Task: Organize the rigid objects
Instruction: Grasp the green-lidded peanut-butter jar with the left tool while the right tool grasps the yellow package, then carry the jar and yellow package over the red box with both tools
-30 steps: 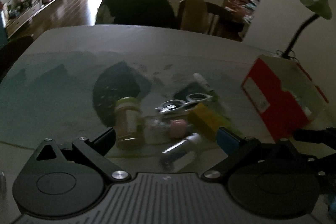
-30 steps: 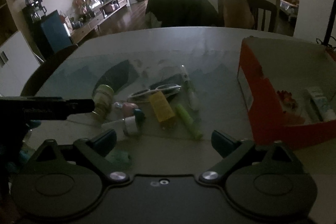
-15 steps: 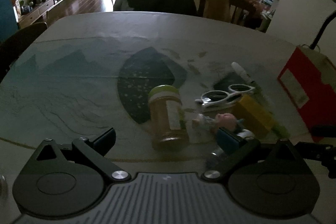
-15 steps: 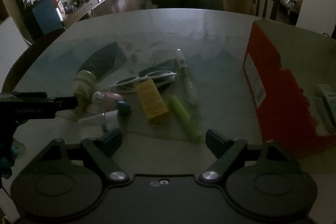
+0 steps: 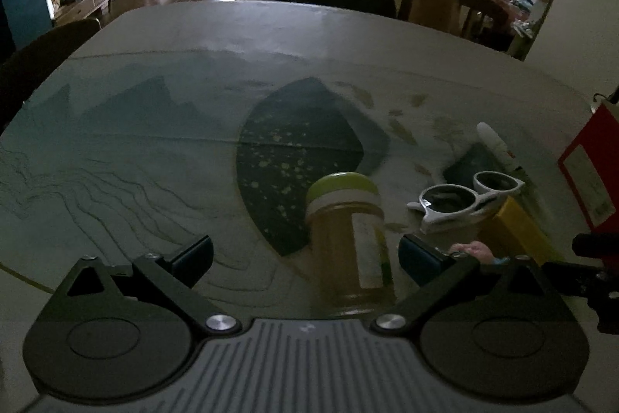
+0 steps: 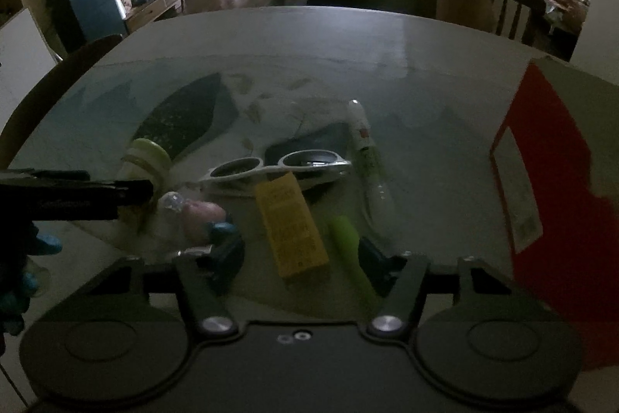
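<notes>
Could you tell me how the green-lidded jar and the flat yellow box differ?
The green-lidded jar is round and see-through with amber contents; the flat yellow box is rectangular, opaque and printed. The jar lies between the left claw's open fingers; the box lies ahead of the right claw. Both lie flat on the table.

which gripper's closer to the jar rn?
Left. The left hand-held gripper is open with the jar lying between its fingers. The right hand-held gripper sits over the yellow box, to the jar's right.

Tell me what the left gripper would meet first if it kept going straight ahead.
Probably the green-lidded jar, lying between the open left gripper's fingers, nearer its right finger. Depth is unclear, but nothing shows in front of it.
</notes>
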`<state>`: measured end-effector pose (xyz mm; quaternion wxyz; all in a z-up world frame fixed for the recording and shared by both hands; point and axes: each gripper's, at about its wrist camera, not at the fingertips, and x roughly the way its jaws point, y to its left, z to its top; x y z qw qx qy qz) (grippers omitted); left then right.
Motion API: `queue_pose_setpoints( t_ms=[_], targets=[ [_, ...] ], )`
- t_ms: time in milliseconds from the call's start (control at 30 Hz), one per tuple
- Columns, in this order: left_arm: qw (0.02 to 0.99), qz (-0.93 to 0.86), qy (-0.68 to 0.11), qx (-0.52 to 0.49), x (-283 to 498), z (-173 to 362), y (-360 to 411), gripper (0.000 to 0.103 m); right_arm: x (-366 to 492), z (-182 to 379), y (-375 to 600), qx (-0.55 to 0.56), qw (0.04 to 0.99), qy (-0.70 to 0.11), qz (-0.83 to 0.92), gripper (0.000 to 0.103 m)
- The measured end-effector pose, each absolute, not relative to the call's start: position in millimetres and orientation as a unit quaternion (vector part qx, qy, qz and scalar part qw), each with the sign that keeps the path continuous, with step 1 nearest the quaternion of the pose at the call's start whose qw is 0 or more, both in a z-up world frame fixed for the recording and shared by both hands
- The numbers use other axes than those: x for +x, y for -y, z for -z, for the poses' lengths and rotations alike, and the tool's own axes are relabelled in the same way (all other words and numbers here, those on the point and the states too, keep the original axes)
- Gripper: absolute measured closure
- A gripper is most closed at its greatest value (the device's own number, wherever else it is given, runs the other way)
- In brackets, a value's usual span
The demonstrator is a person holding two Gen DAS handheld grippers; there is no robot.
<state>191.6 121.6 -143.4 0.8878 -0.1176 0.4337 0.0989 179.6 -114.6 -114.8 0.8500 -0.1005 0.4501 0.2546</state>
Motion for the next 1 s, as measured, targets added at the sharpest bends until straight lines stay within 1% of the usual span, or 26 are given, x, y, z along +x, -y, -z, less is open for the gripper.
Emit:
queue_pose_setpoints(
  t_ms=[33,67,133,200,267,333,367,533,633,733,800,1000],
  targets=[
    [0.885,-0.099,-0.437,-0.122,194,145,-123,0.001,181,116,113,-0.103,0.849,-0.451,-0.256,0.045],
    [0.884,-0.099,-0.439,-0.124,195,146,-124,0.001,182,117,112,-0.105,0.847,-0.451,-0.260,0.049],
    [0.883,-0.102,-0.440,-0.127,197,147,-126,0.001,182,118,109,-0.113,0.845,-0.450,-0.264,0.051],
    [0.883,-0.100,-0.440,-0.130,198,148,-126,0.002,183,121,106,-0.121,0.843,-0.451,-0.268,0.058],
    [0.883,-0.100,-0.440,-0.129,198,148,-125,0.006,184,123,102,-0.129,0.841,-0.450,-0.272,0.060],
    [0.882,-0.097,-0.442,-0.132,198,148,-125,0.014,183,124,99,-0.140,0.839,-0.448,-0.273,0.063],
    [0.882,-0.096,-0.442,-0.132,199,148,-125,0.016,183,125,99,-0.143,0.839,-0.448,-0.274,0.066],
    [0.884,-0.088,-0.442,-0.128,200,146,-120,0.032,186,126,95,-0.149,0.838,-0.449,-0.273,0.070],
    [0.885,-0.082,-0.442,-0.120,202,144,-115,0.039,185,126,94,-0.147,0.838,-0.450,-0.270,0.071],
    [0.887,-0.074,-0.442,-0.114,203,142,-111,0.056,185,125,94,-0.137,0.841,-0.451,-0.267,0.072],
    [0.886,-0.070,-0.444,-0.110,204,140,-107,0.058,183,123,95,-0.135,0.841,-0.450,-0.267,0.073],
    [0.883,-0.069,-0.452,-0.106,203,135,-104,0.059,176,113,102,-0.118,0.846,-0.447,-0.265,0.073]
  ],
)
